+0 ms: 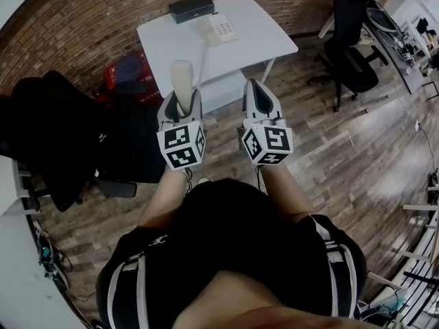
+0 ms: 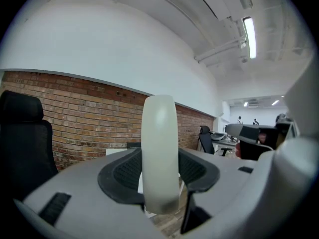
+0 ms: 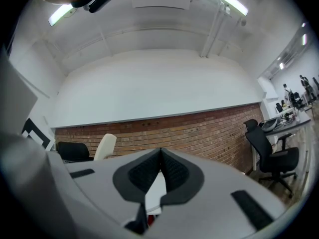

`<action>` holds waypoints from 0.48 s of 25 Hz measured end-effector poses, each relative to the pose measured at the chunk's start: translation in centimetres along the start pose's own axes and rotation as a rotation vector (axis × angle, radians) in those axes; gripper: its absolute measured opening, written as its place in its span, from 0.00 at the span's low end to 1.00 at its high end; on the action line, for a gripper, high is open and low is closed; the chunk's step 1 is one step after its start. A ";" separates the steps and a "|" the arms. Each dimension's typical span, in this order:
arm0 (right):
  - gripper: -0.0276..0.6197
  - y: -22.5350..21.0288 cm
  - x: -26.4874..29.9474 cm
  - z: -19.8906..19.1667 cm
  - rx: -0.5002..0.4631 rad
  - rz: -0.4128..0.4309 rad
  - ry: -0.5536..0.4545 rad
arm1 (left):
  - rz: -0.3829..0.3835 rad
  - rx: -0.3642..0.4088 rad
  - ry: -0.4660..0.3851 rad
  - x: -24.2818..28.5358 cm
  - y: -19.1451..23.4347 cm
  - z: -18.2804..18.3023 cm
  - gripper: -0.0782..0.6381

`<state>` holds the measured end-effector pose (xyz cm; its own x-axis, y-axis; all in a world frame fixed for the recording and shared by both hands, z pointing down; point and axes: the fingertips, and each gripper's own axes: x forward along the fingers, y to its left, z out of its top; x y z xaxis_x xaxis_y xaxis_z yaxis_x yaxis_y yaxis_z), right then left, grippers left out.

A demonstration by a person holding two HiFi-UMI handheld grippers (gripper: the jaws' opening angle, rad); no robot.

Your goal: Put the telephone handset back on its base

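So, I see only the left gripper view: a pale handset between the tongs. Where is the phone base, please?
Observer: The base lies on the white table, ahead of you.
Operator: Am I over the table already?
Observer: No, the left gripper, with the handset, looks short of it, over the wooden floor.
Operator: And the right tongs?
Observer: The right gripper is shut, nothing in it.

A red brick wall (image 1: 82,19) runs behind a white table (image 1: 171,53), plain white above the bricks. The floor (image 1: 329,156) is of wooden planks, with a black office chair (image 1: 350,53) at the right. Long tube lamps (image 2: 248,34) shine on the ceiling.
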<state>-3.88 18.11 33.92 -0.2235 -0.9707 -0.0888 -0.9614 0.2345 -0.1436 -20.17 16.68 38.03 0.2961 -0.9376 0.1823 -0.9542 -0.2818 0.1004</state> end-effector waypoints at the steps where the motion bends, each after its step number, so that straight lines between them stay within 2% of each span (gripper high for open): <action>1: 0.04 0.3 0.4 0.0 -0.003 -0.001 -0.001 | -0.002 -0.002 0.002 0.3 0.4 0.0 0.40; 12: 0.04 2.8 5.0 -1.3 -0.022 -0.051 0.011 | -0.056 -0.006 0.014 3.5 5.2 0.2 0.40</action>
<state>-7.91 13.82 34.32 -0.1753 -0.9820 -0.0709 -0.9749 0.1832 -0.1262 -24.15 11.92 39.00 0.3492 -0.9175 0.1902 -0.9360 -0.3320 0.1169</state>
